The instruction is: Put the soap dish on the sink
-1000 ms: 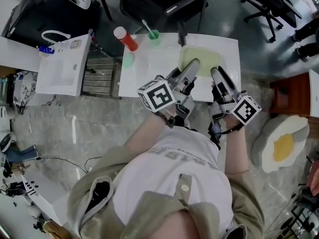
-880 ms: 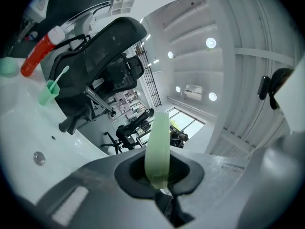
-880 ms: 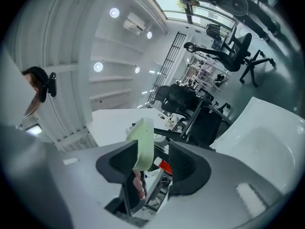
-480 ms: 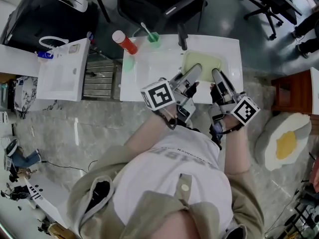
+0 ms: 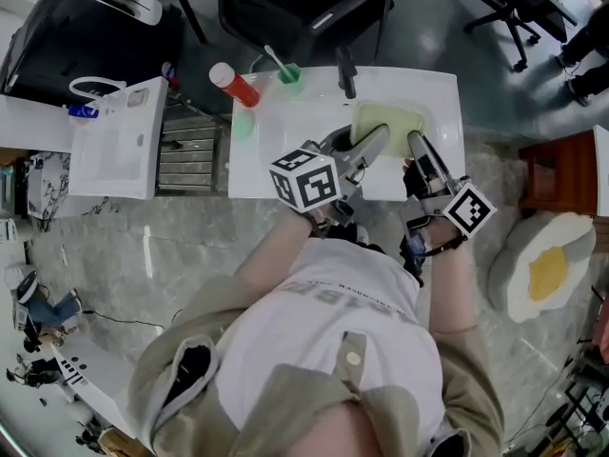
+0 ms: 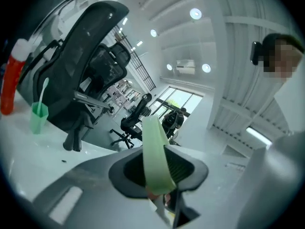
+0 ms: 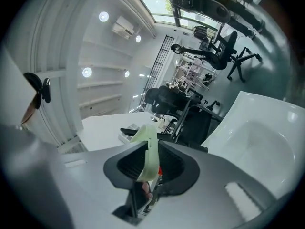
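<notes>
Toward the upper centre of the head view, the soap dish [image 5: 392, 120] is held at the sink [image 5: 285, 146]; its rim is pinched by the right gripper [image 5: 419, 143], whose jaws have just been closing; the left gripper [image 5: 373, 141], just opening, seems loosened round that rim; full release remains.

Red bottle [image 5: 235, 83] near green toothbrush cup [image 5: 288, 72]; egg-shaped cushion [image 5: 540, 267] on floor [image 5: 190, 246]

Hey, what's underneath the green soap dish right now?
The white sink is below the soap dish. The dish covers what lies directly beneath it, so the drain, and whether the dish touches the sink, cannot be seen.
</notes>
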`<state>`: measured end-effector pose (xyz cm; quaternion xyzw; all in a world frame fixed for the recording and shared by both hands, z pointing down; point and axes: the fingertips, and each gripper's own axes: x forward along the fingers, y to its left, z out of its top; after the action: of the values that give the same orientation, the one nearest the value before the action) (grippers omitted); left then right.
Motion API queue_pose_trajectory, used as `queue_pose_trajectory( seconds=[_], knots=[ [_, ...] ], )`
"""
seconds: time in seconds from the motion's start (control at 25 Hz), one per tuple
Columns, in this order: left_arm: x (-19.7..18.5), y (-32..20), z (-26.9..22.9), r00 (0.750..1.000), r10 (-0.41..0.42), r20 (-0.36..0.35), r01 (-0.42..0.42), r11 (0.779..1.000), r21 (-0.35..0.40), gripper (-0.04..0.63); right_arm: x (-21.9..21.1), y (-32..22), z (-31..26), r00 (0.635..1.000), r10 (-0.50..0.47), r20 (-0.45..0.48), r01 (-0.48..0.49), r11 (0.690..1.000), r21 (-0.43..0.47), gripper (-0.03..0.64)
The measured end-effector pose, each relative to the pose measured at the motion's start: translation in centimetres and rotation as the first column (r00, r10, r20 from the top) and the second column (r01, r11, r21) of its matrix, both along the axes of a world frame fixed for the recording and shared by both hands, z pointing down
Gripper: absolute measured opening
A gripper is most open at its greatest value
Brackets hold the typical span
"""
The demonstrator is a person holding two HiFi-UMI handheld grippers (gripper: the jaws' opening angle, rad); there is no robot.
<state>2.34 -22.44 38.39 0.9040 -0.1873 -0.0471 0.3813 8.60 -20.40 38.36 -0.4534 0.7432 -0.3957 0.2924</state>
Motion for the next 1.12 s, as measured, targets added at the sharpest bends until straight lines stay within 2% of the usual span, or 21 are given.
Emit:
queue_pose_trajectory(
  seconds=[0.08, 0.16, 0.44, 0.64, 0.76, 0.84, 0.92, 1.0, 1.12],
  knots=[
    [-0.1, -0.2, 0.3, 0.999, 0.014, 0.05, -0.017, 0.998, 0.059, 0.131, 0.3, -0.1, 0.4, 1.0, 0.012, 0.005, -0.012, 1.0, -0.018, 0.069],
    [-0.1, -0.3, 0.7, 0.996, 0.028, 0.083, -0.035, 0.995, 0.092, 0.144, 0.4, -0.3, 0.9, 1.0, 0.019, 0.011, -0.019, 0.999, -0.037, 0.067],
    [0.2, -0.7, 2.2, 0.99, 0.067, 0.12, -0.079, 0.992, 0.095, 0.22, 1.1, -0.6, 3.1, 0.996, 0.082, 0.03, -0.077, 0.988, -0.131, 0.068],
    [0.2, -0.9, 2.5, 0.983, 0.102, 0.15, -0.121, 0.985, 0.12, 0.312, 2.6, -0.5, 4.8, 0.98, 0.181, 0.079, -0.157, 0.957, -0.245, 0.067],
    [0.2, -0.8, 2.6, 0.973, 0.118, 0.197, -0.152, 0.974, 0.17, 0.333, 3.2, -0.5, 5.5, 0.969, 0.226, 0.104, -0.187, 0.938, -0.292, 0.067],
    [0.1, -0.7, 2.7, 0.963, 0.119, 0.243, -0.174, 0.959, 0.221, 0.347, 3.5, -0.6, 5.7, 0.966, 0.238, 0.099, -0.198, 0.931, -0.307, 0.067],
    [-0.1, -0.7, 2.6, 0.948, 0.103, 0.301, -0.196, 0.936, 0.294, 0.348, 3.7, -0.6, 5.8, 0.967, 0.241, 0.084, -0.203, 0.927, -0.315, 0.069],
    [-0.1, -0.6, 2.3, 0.93, 0.08, 0.36, -0.224, 0.898, 0.379, 0.356, 4.1, -0.6, 6.0, 0.967, 0.245, 0.067, -0.21, 0.918, -0.336, 0.069],
    [0.4, -0.8, 1.8, 0.902, 0.049, 0.429, -0.276, 0.829, 0.487, 0.356, 4.4, -1.1, 5.5, 0.969, 0.239, 0.056, -0.206, 0.916, -0.344, 0.069]
  ],
)
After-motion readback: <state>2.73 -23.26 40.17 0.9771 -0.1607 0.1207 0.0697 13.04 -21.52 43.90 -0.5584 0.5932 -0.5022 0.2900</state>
